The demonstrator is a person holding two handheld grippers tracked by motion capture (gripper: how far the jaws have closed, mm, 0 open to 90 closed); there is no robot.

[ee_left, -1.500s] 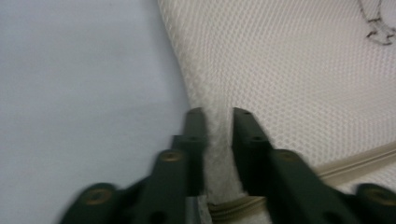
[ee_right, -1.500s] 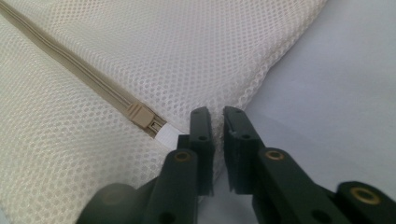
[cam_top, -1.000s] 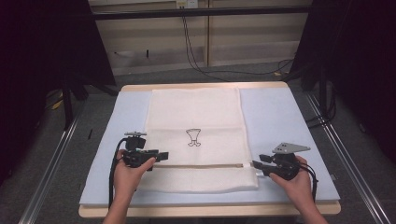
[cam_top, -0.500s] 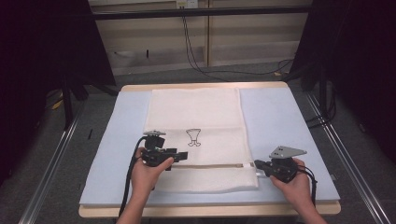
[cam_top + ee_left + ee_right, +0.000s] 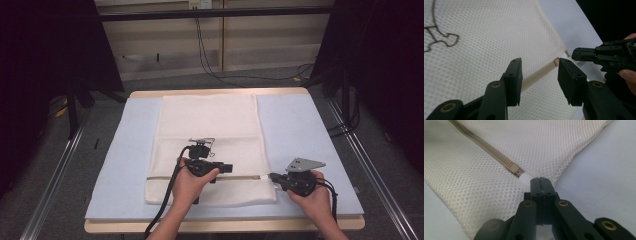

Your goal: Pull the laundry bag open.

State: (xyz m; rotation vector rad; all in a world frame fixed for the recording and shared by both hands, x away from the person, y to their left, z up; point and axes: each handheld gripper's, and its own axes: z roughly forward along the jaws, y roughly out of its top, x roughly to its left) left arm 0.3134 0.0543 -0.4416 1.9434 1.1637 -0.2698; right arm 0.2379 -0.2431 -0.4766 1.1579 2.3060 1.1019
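Mesh bag flat between two tongs

Cream mesh bag (image 5: 207, 135) lies flat on the blue-padded bench (image 5: 300, 125). Left tongs (image 5: 539, 75) hover apart over its beige zipper (image 5: 486, 151). Right tongs (image 5: 541, 185) are clamped together on the white tab (image 5: 526, 178) at the zipper's end.

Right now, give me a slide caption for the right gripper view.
Right gripper shut on the white tab at the zipper's end of a cream mesh bag.

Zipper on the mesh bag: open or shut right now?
Shut along the stretch in view: the zipper runs as one closed tan band to its end stop, with no gap in the mesh bag.
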